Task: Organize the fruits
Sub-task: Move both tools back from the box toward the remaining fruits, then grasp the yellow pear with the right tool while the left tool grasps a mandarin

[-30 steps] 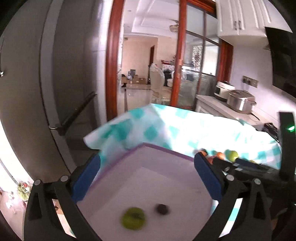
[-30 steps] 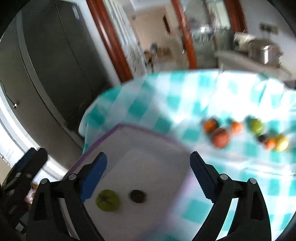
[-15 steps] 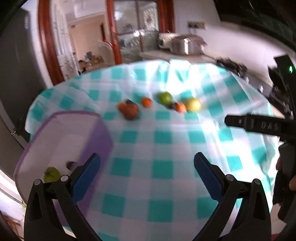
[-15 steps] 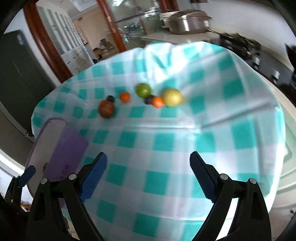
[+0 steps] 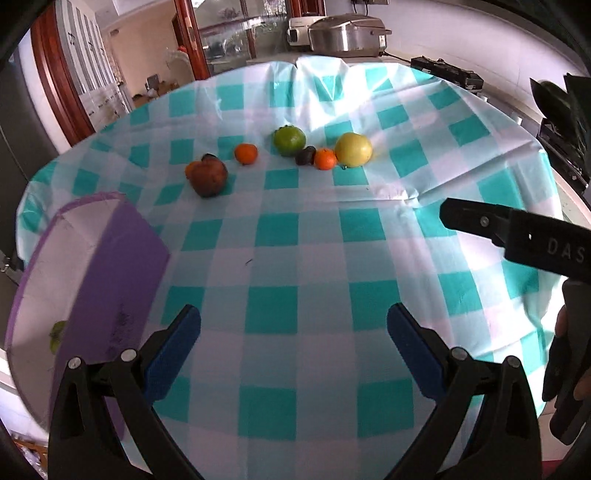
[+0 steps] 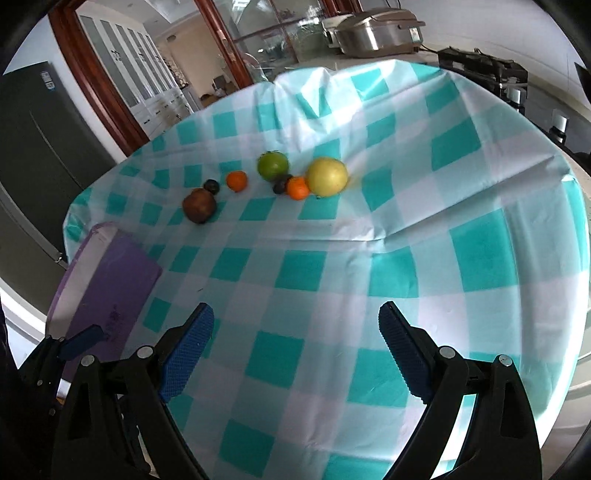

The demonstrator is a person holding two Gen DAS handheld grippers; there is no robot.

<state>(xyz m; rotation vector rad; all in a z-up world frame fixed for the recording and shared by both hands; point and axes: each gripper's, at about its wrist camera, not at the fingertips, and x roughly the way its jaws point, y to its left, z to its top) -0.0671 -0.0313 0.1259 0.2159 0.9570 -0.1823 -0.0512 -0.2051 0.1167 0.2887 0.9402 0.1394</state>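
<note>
A row of fruits lies at the far middle of the checked tablecloth: a brown-red fruit (image 5: 207, 178) (image 6: 199, 210), a small orange (image 5: 246, 153) (image 6: 236, 180), a green fruit (image 5: 289, 140) (image 6: 272, 165), a dark fruit (image 5: 305, 155), another orange (image 5: 325, 159) (image 6: 297, 187) and a yellow fruit (image 5: 353, 150) (image 6: 327, 176). A purple-walled box (image 5: 114, 266) (image 6: 110, 280) stands at the left edge with a green fruit (image 5: 57, 334) inside. My left gripper (image 5: 293, 343) and my right gripper (image 6: 295, 341) are open and empty, near the table's front, well short of the fruits.
The round table (image 5: 280, 258) drops off at its cloth edges on all sides. A counter with a metal cooker (image 5: 345, 35) stands behind. The right gripper's body (image 5: 517, 236) shows at the right of the left wrist view. A dark fridge (image 6: 40, 147) stands at left.
Both grippers have swung right, away from the box interior, toward the table's middle. The fruit row has come into full view. Both stay open and empty.
</note>
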